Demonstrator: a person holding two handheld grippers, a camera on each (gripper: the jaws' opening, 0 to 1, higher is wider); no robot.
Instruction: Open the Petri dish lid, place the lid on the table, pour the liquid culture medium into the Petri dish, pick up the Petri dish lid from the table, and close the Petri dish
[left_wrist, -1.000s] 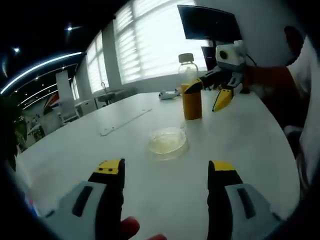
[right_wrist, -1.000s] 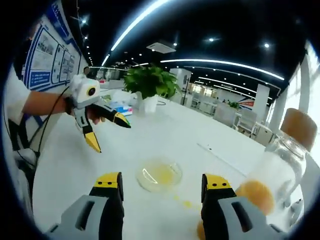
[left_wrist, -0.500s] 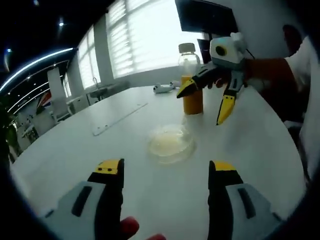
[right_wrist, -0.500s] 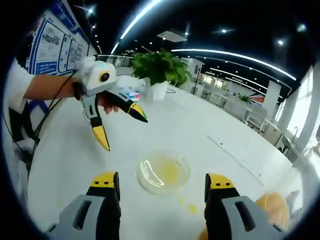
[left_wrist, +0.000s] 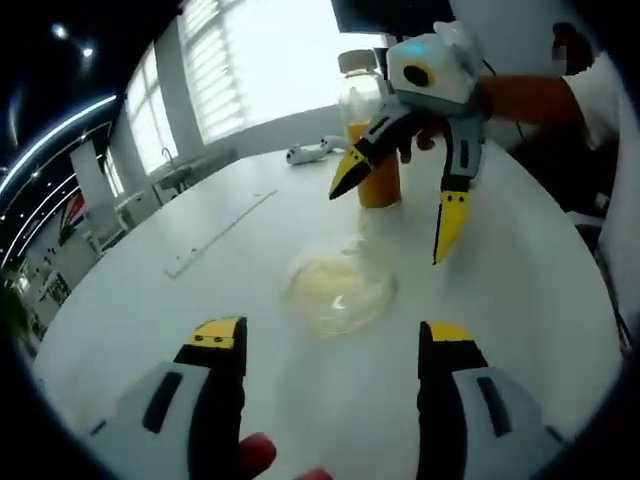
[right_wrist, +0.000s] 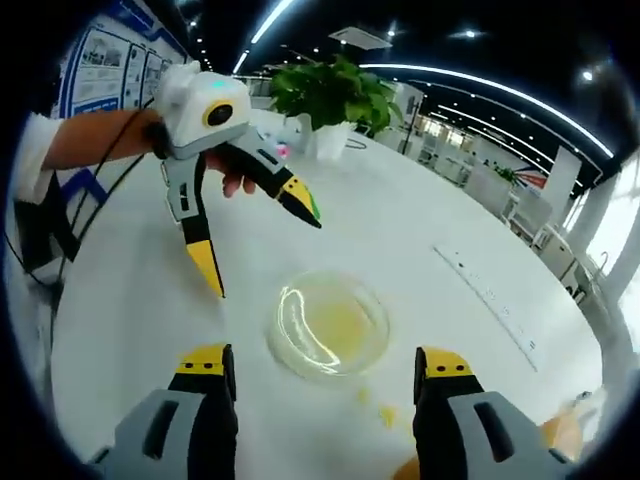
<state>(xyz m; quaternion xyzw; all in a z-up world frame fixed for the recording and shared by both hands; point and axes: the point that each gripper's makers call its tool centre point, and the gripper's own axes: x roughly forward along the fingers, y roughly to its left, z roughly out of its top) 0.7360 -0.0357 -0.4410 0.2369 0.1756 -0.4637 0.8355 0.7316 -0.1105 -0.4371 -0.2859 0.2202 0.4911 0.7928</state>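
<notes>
In the left gripper view, my left tongs (left_wrist: 332, 345) are standing wide apart and empty, aiming at the Petri dish (left_wrist: 339, 286) resting on the white desk (left_wrist: 180, 300). My right tongs (left_wrist: 395, 215) are hanging spread wide just beyond the dish, in front of the medium bottle (left_wrist: 372, 130).

In the right gripper view, my right tongs (right_wrist: 325, 368) are gaping wide and empty over the dish (right_wrist: 328, 324), which is showing yellowish medium inside; a few drops (right_wrist: 380, 412) are lying beside it. My left tongs (right_wrist: 262, 240) are hovering spread wide past its far rim. I cannot tell whether the lid is on. To grip well, I should be coming down level, straddling the rim evenly and closing gently so nothing slops.
</notes>
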